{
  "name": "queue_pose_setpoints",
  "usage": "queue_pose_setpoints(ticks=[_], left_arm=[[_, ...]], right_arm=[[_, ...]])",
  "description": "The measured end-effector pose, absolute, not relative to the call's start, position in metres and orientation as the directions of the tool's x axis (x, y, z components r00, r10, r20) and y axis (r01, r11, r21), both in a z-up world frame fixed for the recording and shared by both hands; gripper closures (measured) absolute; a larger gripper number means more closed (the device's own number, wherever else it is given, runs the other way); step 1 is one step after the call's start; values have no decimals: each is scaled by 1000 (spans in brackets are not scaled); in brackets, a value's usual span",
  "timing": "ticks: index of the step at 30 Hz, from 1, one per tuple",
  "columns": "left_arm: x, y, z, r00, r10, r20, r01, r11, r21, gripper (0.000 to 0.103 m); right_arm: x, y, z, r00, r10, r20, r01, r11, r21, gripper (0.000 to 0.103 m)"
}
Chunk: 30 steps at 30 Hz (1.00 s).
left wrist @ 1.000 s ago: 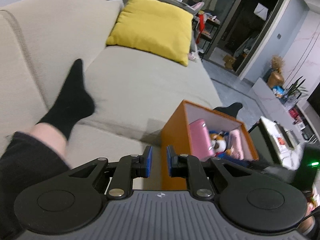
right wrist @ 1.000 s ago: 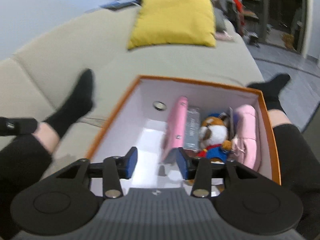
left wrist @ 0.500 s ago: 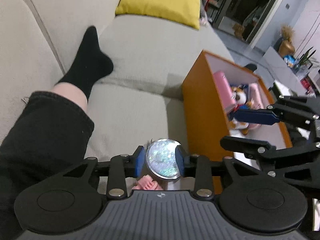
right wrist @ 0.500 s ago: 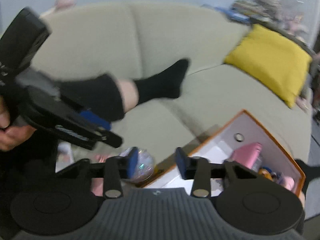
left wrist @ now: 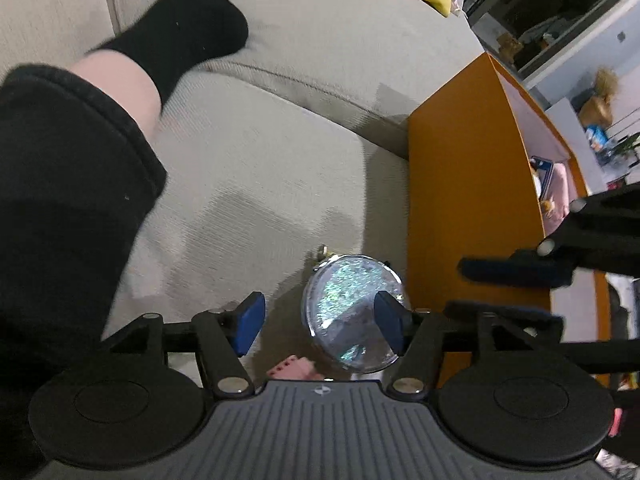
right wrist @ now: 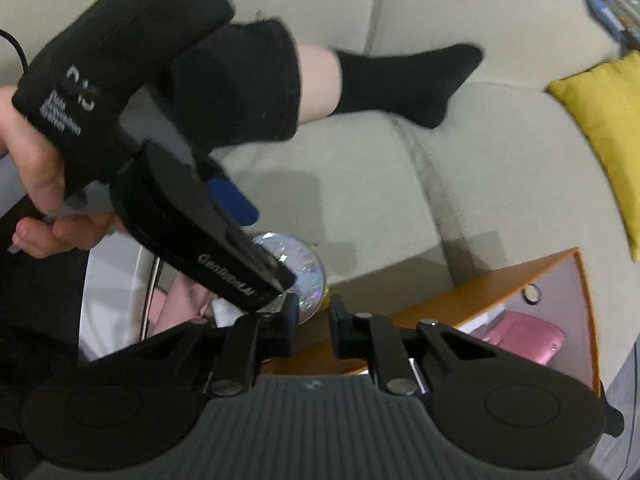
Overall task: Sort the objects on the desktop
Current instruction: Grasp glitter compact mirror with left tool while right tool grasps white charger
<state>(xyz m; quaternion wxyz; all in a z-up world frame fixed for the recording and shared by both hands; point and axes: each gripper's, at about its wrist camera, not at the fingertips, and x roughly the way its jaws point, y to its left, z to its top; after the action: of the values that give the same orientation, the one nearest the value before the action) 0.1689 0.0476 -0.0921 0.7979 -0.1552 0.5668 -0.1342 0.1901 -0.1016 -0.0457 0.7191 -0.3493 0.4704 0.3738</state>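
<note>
A round glittery globe [left wrist: 352, 312] lies on the beige sofa next to the orange box [left wrist: 460, 208]. My left gripper [left wrist: 320, 322] is open, its jaws wide; the globe sits by the right fingertip [left wrist: 390, 326], not clamped. In the right wrist view the globe [right wrist: 298, 262] shows partly behind the left gripper's body [right wrist: 192, 216]. My right gripper [right wrist: 314, 322] is narrowly open and empty, over the box's near edge [right wrist: 440, 304]. The box holds a pink case [right wrist: 524, 338] and other items.
A person's leg in black shorts and black sock [left wrist: 172, 36] lies on the sofa at left. A yellow cushion [right wrist: 612, 128] sits farther along. Pink cloth [right wrist: 176, 304] and white fabric lie by the globe. The right gripper [left wrist: 560, 256] reaches in from the right.
The left gripper's jaws have opened wide and the globe is no longer clamped between them. The right gripper has narrowed and swung toward the globe and the box's edge.
</note>
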Motion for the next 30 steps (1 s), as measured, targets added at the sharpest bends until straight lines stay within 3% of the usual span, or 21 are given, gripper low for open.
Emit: queue_pose_setpoints(ticks=[3, 5, 14, 24, 30], left_arm=[[170, 47, -95, 303, -423, -854, 31, 900, -435, 34], [171, 47, -96, 305, -448, -840, 27, 886, -463, 48], [157, 34, -71, 376, -446, -812, 118, 892, -435, 83], [136, 65, -35, 504, -442, -742, 123, 887, -445, 88], [127, 89, -30, 510, -370, -777, 69, 918, -391, 88]], right_arm=[[194, -98, -55, 263, 168, -950, -877, 452, -163, 87], [198, -97, -59, 256, 154, -954, -878, 449, -163, 87], [198, -94, -59, 241, 150, -959, -885, 439, -153, 87], [203, -91, -56, 136, 193, -972, -893, 448, -36, 86], [195, -66, -71, 44, 129, -991, -928, 372, 7, 86]])
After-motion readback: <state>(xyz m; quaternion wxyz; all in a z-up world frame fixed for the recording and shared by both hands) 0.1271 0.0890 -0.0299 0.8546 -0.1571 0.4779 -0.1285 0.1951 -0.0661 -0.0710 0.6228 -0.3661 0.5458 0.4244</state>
